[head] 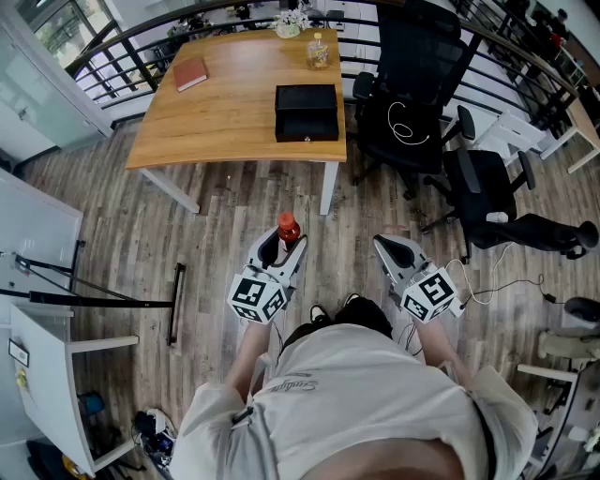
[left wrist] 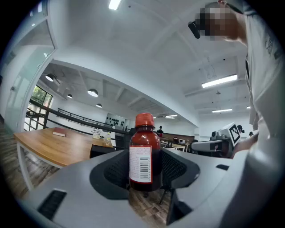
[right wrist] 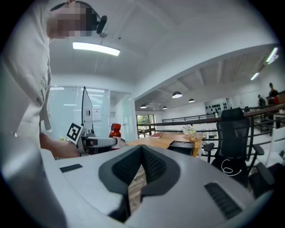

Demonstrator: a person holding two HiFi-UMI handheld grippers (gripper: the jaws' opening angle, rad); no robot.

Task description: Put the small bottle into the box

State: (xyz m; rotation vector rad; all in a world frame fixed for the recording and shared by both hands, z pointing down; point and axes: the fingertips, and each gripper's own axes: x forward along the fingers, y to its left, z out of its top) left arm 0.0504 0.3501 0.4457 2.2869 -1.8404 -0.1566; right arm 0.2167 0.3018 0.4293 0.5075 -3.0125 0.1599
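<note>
A small bottle [head: 288,229] of dark red liquid, with a red cap and a white label, stands upright between the jaws of my left gripper [head: 281,246], which is shut on it. In the left gripper view the bottle [left wrist: 144,153] fills the middle and the pads press its sides. My right gripper [head: 398,253] is held beside it at the same height, shut and empty; its tips meet in the right gripper view [right wrist: 142,149], where the bottle [right wrist: 115,130] shows at the left. The black open box [head: 307,112] sits on the wooden table [head: 225,122] ahead, near its right front corner.
On the table lie a red book [head: 191,73], a yellowish bottle [head: 319,52] and flowers [head: 292,22]. Two black office chairs [head: 412,84] [head: 487,197] stand right of the table. A white cabinet [head: 37,234] is at the left. Wooden floor lies between me and the table.
</note>
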